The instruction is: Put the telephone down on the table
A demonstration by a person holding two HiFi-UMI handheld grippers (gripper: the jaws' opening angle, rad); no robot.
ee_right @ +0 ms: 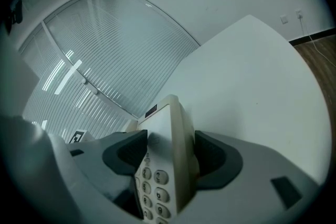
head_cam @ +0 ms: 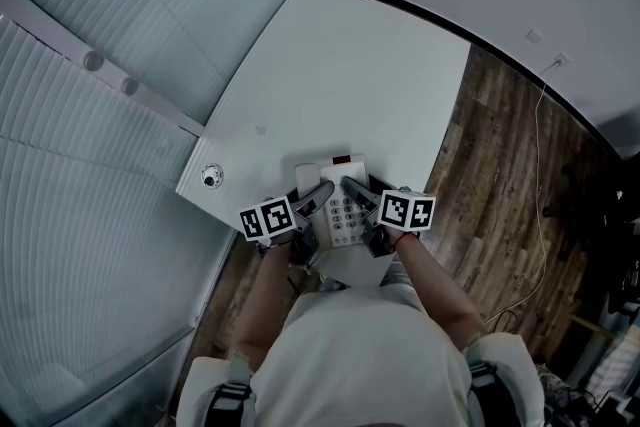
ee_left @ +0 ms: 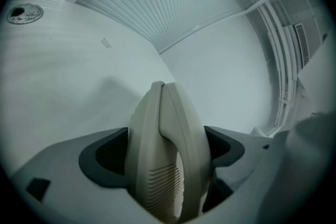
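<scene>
Clamping telephone (head_cam: 345,215) by white table (head_cam: 340,65): left gripper (head_cam: 320,191), right gripper (head_cam: 354,187); wood floor (head_cam: 500,195) beside.

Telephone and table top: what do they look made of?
Telephone: moulded plastic, beige with a matte finish. The left gripper view shows a seam line and moulded speaker slots on the handset, and the right gripper view shows raised keys.
Table: smooth, even white top with no grain, likely laminate or painted board. The core can't be told.

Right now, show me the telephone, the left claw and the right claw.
telephone (head_cam: 345,213): head view, on its keypad.
left claw (ee_left: 165,150): left gripper view, midway between its jaws, which clamp the telephone.
right claw (ee_right: 169,157): right gripper view, midway between its jaws.
</scene>
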